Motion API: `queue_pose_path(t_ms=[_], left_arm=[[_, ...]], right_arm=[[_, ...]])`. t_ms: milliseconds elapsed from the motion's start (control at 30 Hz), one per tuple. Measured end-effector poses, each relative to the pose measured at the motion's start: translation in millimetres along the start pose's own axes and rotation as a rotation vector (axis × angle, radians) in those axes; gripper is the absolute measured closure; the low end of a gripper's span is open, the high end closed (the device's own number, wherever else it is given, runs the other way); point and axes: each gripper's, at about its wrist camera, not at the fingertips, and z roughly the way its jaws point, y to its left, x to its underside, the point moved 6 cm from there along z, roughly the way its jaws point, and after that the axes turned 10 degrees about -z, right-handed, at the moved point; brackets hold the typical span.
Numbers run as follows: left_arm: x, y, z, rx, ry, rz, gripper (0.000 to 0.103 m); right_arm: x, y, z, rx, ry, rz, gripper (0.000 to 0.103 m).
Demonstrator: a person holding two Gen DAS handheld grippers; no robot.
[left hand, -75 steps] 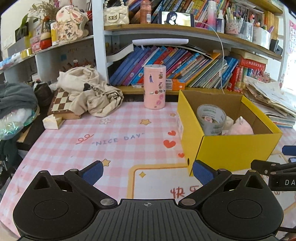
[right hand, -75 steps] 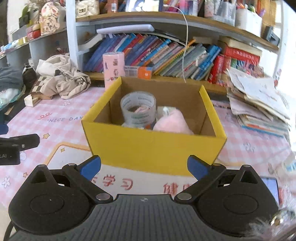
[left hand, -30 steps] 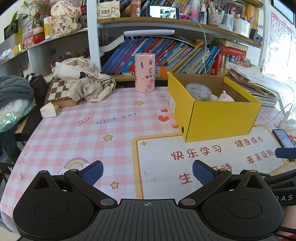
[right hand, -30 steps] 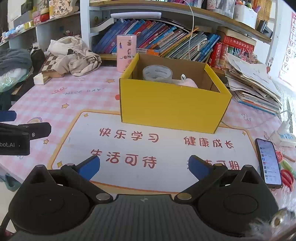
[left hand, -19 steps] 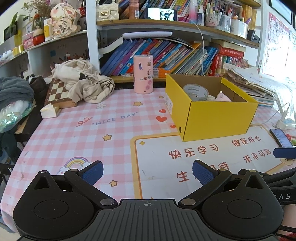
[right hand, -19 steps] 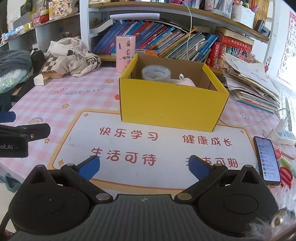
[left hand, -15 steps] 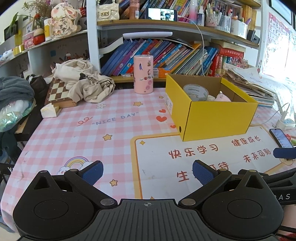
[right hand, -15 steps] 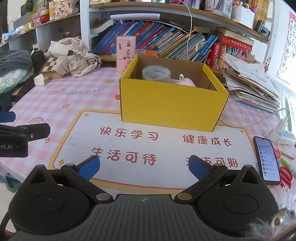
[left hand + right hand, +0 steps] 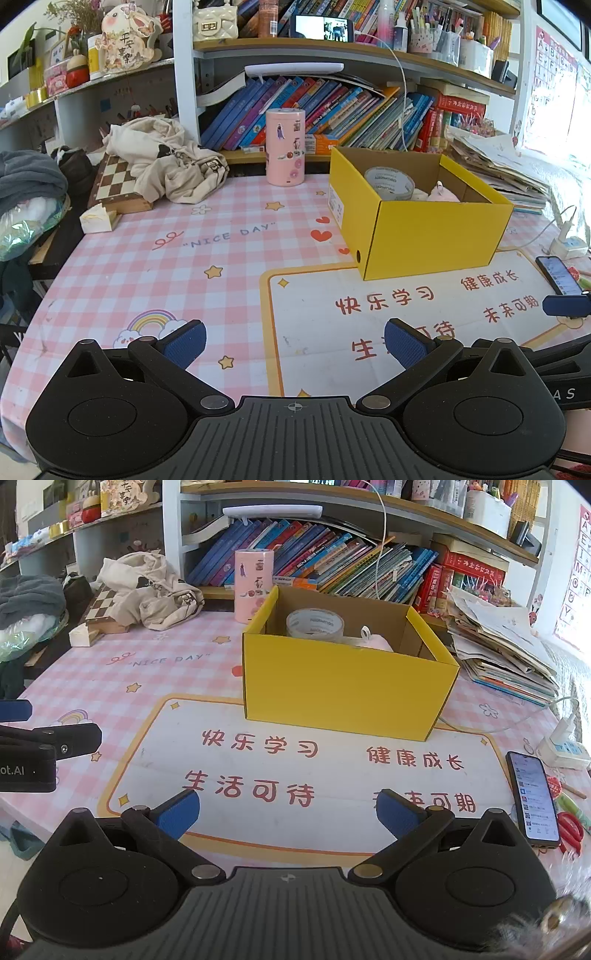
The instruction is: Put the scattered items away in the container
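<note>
Two hand-held grippers hang over the near edge of a pink checked tablecloth (image 9: 155, 266), both with jaws spread wide and nothing between them. The left gripper (image 9: 294, 341) sits over the rainbow print and the white panel with red lettering; the right gripper (image 9: 287, 810) is just beside it on the right, its blue pad tip showing at the far right edge of the left wrist view. Compared with 2.5 seconds ago, when the yellow box (image 9: 343, 686) filled the frame just ahead of the fingers, both tools have pulled well back toward the near edge, and the box now stands apart from them in the middle of the table. Over the last half second the scene has hardly changed. Inside the box a roll of clear tape (image 9: 314, 624) stands at the left and a pink plush toy (image 9: 377, 642) lies to its right, touching or almost touching it, as before. A pink cylindrical tin (image 9: 285, 147) stands just beyond the box's far left corner, in front of a shelf of leaning books (image 9: 332, 107). Far left lie a crumpled beige cloth (image 9: 166, 158) on a chessboard (image 9: 116, 184). A phone (image 9: 532, 797) lies on the near right, with red scissors (image 9: 570, 829) just beside it.
</note>
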Motion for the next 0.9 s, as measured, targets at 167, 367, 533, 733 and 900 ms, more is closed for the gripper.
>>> queue_pose_path(t_ms=[167, 367, 533, 733, 900], left_arm=[[0.1, 0.4, -0.3, 0.0, 0.003, -0.002, 0.0], [0.0, -0.3, -0.1, 0.001, 0.001, 0.0, 0.0], [-0.2, -1.5, 0.6, 0.007, 0.002, 0.006, 0.0], [1.0, -1.4, 2.5, 0.034, 0.015, -0.006, 0.0], [1.8, -2.3, 4.0, 0.047, 0.021, -0.011, 0.0]], right_arm=[[-0.3, 1.8, 0.9, -0.002, 0.003, -0.002, 0.0], [-0.9, 2.8, 2.2, -0.004, 0.006, -0.004, 0.0], [-1.9, 3.4, 2.8, -0.005, 0.008, -0.005, 0.0], [-1.9, 3.2, 4.4, -0.005, 0.013, -0.003, 0.0], [-1.8, 3.6, 6.1, -0.007, 0.02, -0.005, 0.0]])
